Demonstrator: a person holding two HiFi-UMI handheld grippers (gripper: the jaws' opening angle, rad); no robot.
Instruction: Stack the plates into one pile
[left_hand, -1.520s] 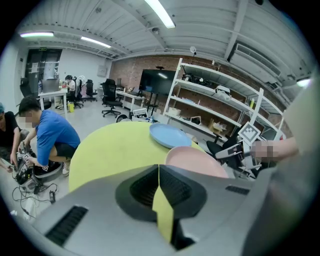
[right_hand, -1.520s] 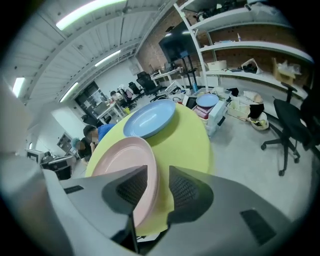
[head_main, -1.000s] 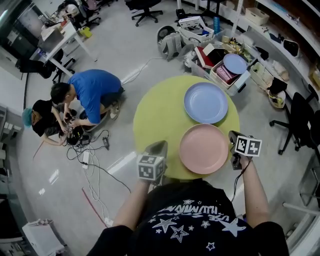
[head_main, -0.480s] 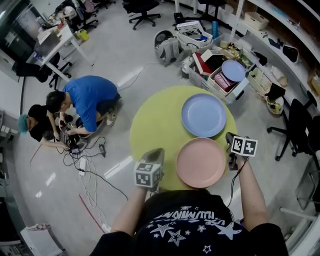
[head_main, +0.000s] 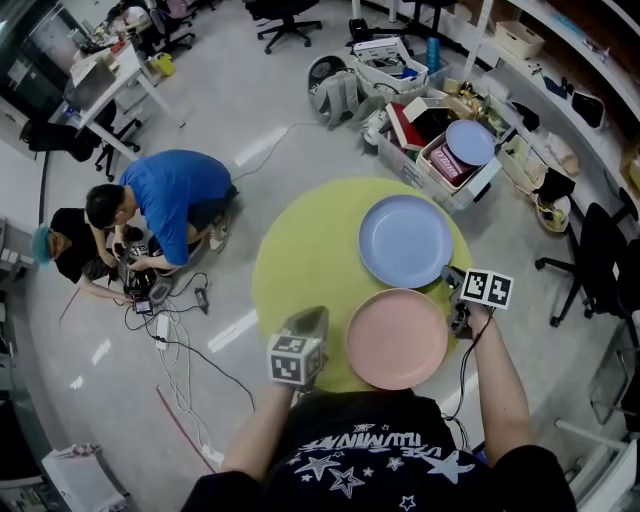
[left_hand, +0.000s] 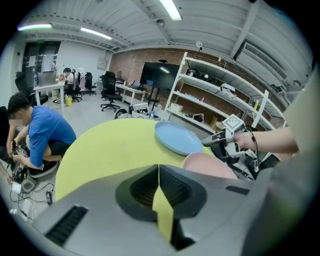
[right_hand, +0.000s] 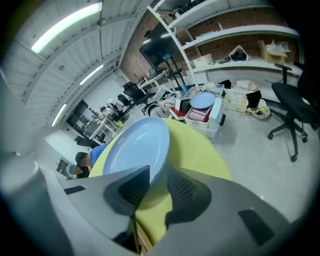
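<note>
On the round yellow-green table (head_main: 300, 260) a blue plate (head_main: 405, 240) lies at the far right and a pink plate (head_main: 397, 338) sits at the near edge. My right gripper (head_main: 449, 282) is at the blue plate's near right rim. In the right gripper view its jaws are opening and straddle the rim of the blue plate (right_hand: 135, 147) without pressing on it. My left gripper (head_main: 311, 320) hovers shut and empty over the near left edge of the table, left of the pink plate (left_hand: 207, 165). The left gripper view shows the blue plate (left_hand: 177, 139) farther off.
Two people (head_main: 165, 195) crouch on the floor to the left among cables (head_main: 180, 330). A white bin (head_main: 460, 150) holding another bluish plate stands behind the table. An office chair (head_main: 600, 250) is at the right, with shelves behind it.
My right gripper has moved forward from beside the pink plate to the blue plate's rim, and its jaws have come apart around that rim. The left gripper has barely moved.
</note>
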